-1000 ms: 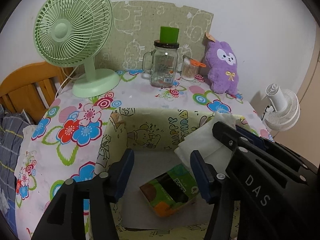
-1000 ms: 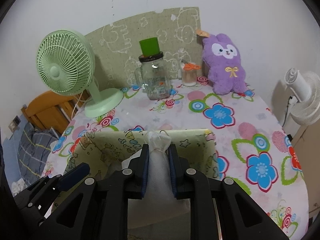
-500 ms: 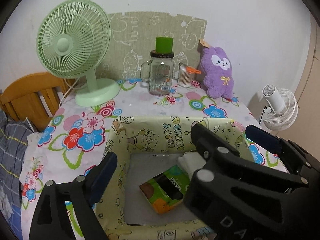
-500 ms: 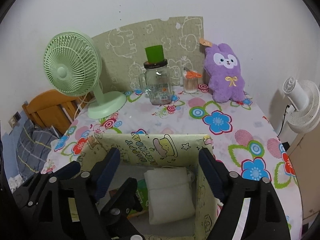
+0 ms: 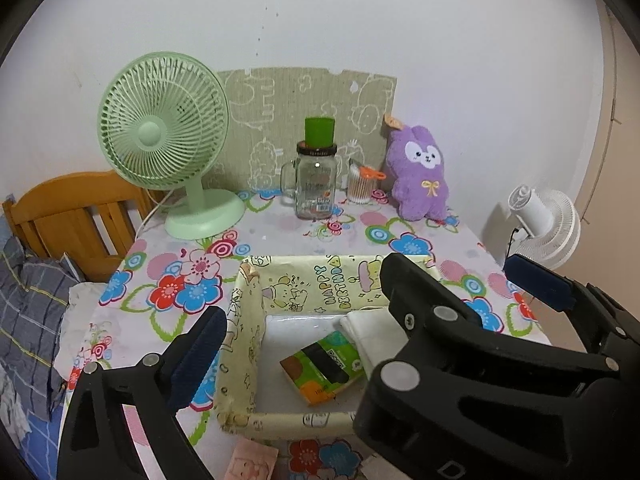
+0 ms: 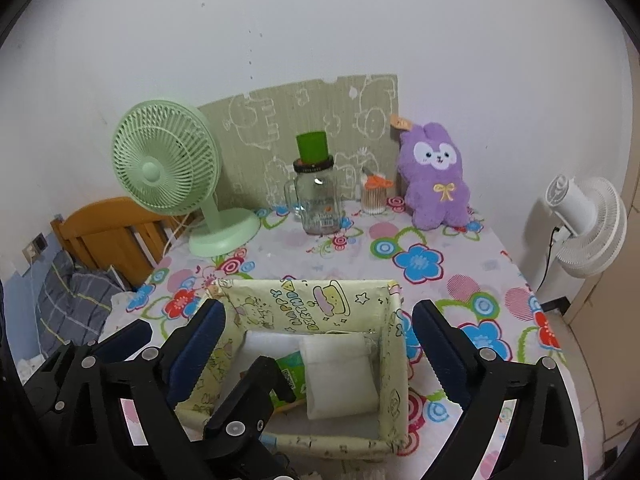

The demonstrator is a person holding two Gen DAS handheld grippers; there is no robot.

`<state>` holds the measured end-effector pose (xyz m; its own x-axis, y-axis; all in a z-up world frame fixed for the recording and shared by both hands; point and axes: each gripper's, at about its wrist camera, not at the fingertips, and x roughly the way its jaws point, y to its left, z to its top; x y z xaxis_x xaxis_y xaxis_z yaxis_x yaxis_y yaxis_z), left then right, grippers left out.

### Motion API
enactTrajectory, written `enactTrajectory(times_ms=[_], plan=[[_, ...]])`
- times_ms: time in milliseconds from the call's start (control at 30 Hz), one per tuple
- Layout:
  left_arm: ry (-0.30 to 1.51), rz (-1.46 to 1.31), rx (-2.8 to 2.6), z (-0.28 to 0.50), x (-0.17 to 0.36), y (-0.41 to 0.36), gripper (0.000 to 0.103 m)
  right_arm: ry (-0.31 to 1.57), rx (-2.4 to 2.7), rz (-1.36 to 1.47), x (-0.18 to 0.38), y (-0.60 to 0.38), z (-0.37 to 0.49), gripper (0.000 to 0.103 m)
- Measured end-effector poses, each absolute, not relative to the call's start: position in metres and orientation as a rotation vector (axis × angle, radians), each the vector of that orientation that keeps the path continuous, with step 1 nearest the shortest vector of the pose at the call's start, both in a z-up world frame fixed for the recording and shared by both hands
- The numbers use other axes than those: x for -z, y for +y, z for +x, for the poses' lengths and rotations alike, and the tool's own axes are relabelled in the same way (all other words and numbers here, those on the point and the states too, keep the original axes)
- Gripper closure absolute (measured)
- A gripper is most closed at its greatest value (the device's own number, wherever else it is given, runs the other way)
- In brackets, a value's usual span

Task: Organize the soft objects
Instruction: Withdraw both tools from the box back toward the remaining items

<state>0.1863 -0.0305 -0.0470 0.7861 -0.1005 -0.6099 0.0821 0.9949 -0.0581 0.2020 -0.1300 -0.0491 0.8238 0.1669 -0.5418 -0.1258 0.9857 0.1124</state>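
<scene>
Tablecloth (image 6: 460, 264), glossy and printed with big red, blue and pink flowers, covers the whole table top. A pale-green desk fan (image 6: 168, 168) with a round ribbed grille stands at the far left, against a flat olive board (image 6: 320, 120) with white cartoon outlines leaning on the wall. A white fan (image 6: 588, 224) stands off the table's right edge.

In the near middle of the table sits the storage box (image 6: 394, 344), an open-topped square bin of soft yellow cartoon-print fabric with "HAPPY BIRTHDAY" on its inner far wall. Inside it, against the right wall, lies the white pouch (image 6: 340, 376): a soft, smooth, pillow-like oblong, lying flat, its long axis running from the near side to the far wall. To its left lies a flat green packet (image 5: 324, 364) with black and orange panels, askew on the white liner.

A fuzzy purple plush rabbit (image 6: 436, 176) sits upright at the far right, facing the cameras. Left of it stand a clear glass mug-jar (image 6: 318, 204) with a green cup on its lid and a small clear holder of cotton swabs (image 6: 374, 196).

The right gripper (image 6: 320, 344) hangs above the box, its blue-padded jaws having just spread wide, with nothing between the pads. The left gripper (image 5: 368, 304) has likewise just been opening and holds nothing.
</scene>
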Motion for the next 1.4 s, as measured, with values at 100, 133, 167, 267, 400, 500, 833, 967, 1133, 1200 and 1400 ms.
enactTrajectory(times_ms=[100,133,167,267,400,500,833,967,1133,1200,1400], plan=[[0.644,-0.032,0.103,0.176,0.04,-0.031,0.004,0.562,-0.153,0.068,0.041,-0.13,0.19,0.005],[0.638,-0.032,0.103,0.172,0.038,-0.031,0.004,0.555,-0.153,0.067,0.038,-0.131,0.186,0.005],[0.631,-0.032,0.102,0.168,0.035,-0.031,0.004,0.55,-0.153,0.066,0.036,-0.13,0.183,0.004],[0.613,-0.032,0.102,0.156,0.03,-0.031,0.004,0.532,-0.153,0.062,0.029,-0.13,0.169,0.003],[0.595,-0.032,0.104,0.142,0.024,-0.031,0.004,0.512,-0.155,0.059,0.023,-0.131,0.153,0.003],[0.583,-0.028,0.103,0.133,0.02,-0.032,0.004,0.502,-0.157,0.06,0.019,-0.131,0.144,0.003],[0.554,-0.031,0.11,0.105,0.014,-0.032,0.004,0.476,-0.157,0.052,0.013,-0.132,0.112,0.002],[0.545,-0.037,0.118,0.095,0.016,-0.031,0.004,0.469,-0.164,0.045,0.015,-0.131,0.1,0.002],[0.553,-0.036,0.118,0.084,0.023,-0.032,0.004,0.475,-0.163,0.043,0.022,-0.131,0.089,0.002],[0.556,-0.031,0.118,0.08,0.027,-0.033,0.004,0.479,-0.165,0.047,0.026,-0.132,0.086,0.002],[0.558,-0.02,0.121,0.069,0.039,-0.037,0.004,0.484,-0.154,0.042,0.04,-0.134,0.072,0.002]])
